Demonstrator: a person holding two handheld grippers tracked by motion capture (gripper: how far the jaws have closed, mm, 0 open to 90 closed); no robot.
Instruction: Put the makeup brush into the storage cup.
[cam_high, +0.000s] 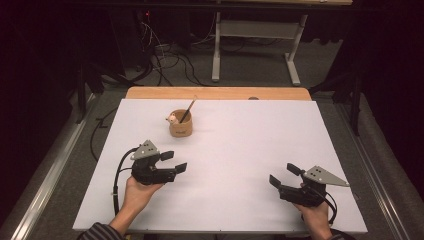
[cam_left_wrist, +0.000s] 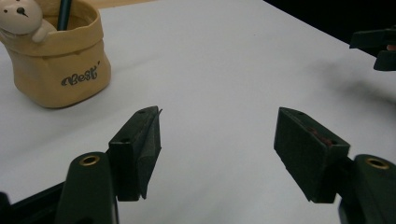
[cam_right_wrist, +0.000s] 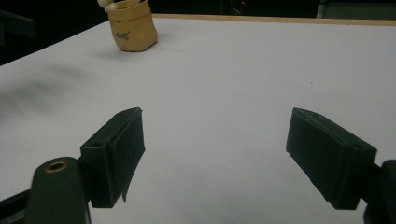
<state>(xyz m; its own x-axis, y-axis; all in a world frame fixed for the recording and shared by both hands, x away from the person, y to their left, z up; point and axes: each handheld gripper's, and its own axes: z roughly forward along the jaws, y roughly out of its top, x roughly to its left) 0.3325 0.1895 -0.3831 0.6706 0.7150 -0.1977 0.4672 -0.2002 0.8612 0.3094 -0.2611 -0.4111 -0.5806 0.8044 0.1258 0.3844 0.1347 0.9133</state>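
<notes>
A tan sack-shaped pot (cam_high: 180, 125) with a small bear figure (cam_high: 173, 118) on its rim and a pencil (cam_high: 188, 110) standing in it sits on the white sheet toward the back left. In the left gripper view the pot (cam_left_wrist: 60, 60) is at upper left, the bear (cam_left_wrist: 21, 17) leaning over its edge. The pot (cam_right_wrist: 132, 25) appears far off in the right gripper view. My left gripper (cam_high: 174, 161) rests open near the front left, nothing between its jaws. At the front right my right gripper (cam_high: 284, 175) is open and holds nothing.
The white sheet (cam_high: 250, 140) covers a wooden table (cam_high: 218, 93) whose far edge shows bare. Beyond it are table legs (cam_high: 216, 55) and loose cables (cam_high: 165, 55) on the floor. The other gripper (cam_left_wrist: 376, 46) shows at the right edge of the left gripper view.
</notes>
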